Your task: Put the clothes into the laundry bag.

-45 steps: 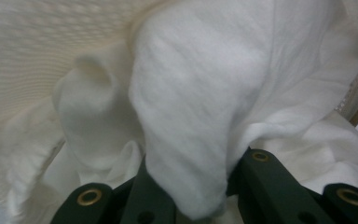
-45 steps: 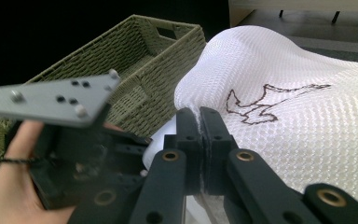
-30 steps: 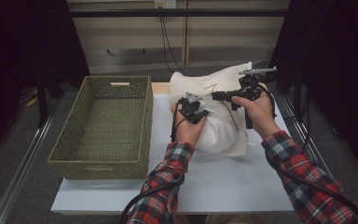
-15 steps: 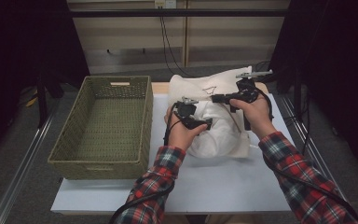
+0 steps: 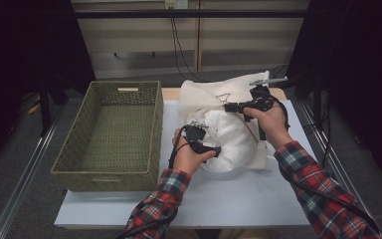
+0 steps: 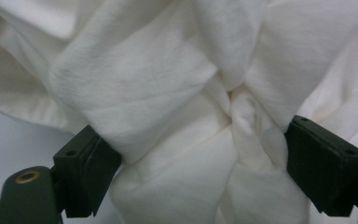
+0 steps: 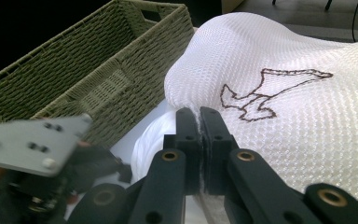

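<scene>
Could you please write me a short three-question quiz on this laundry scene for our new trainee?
1. True or false: the right gripper is shut on the mesh bag.
2. Which thing sits between the left gripper's open fingers: A basket, B white cloth, C cable?
3. On which side of the cloth does the basket stand in the high view?

Key: 1 true; 2 B; 3 left.

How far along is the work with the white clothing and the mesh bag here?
Done: the right hand-held gripper is shut on the mesh bag, holding its edge up. In hand: the left hand-held gripper, jaws just opened wide, straddles the bunched white garment without pinching it. Left: the garment lies mostly outside the bag, and the wicker basket holds nothing.
</scene>
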A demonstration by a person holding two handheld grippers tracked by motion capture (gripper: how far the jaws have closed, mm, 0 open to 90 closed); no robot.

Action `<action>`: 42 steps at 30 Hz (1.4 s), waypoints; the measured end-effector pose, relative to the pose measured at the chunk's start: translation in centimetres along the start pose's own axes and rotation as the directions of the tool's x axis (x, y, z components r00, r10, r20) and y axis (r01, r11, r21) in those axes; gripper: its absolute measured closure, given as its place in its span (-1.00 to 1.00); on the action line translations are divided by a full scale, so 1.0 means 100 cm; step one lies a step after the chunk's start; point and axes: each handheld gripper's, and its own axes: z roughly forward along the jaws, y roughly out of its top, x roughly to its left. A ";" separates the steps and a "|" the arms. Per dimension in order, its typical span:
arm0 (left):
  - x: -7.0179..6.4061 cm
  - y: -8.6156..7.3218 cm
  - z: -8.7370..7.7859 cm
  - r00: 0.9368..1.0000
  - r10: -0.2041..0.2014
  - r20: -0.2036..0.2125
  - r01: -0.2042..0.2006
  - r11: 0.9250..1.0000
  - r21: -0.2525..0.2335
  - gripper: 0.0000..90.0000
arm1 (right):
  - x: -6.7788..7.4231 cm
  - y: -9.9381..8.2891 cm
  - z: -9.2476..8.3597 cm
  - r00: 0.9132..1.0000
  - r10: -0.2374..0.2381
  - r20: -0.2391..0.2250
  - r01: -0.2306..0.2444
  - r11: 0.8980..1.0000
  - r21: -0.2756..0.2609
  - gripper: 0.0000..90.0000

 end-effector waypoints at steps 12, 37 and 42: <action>-0.003 0.004 0.015 0.997 -0.061 0.041 0.063 0.997 -0.033 0.68 | 0.000 0.000 -0.001 1.000 -0.001 -0.006 0.002 1.000 0.010 0.96; -0.003 0.048 0.024 0.997 -0.079 0.014 0.080 0.975 -0.206 0.71 | -0.002 0.004 -0.014 0.999 0.005 -0.044 -0.006 1.000 -0.023 0.96; -0.003 0.055 0.023 0.996 -0.091 0.013 0.091 0.965 -0.247 0.71 | -0.002 0.005 -0.017 0.999 0.010 -0.047 -0.012 0.999 -0.034 0.96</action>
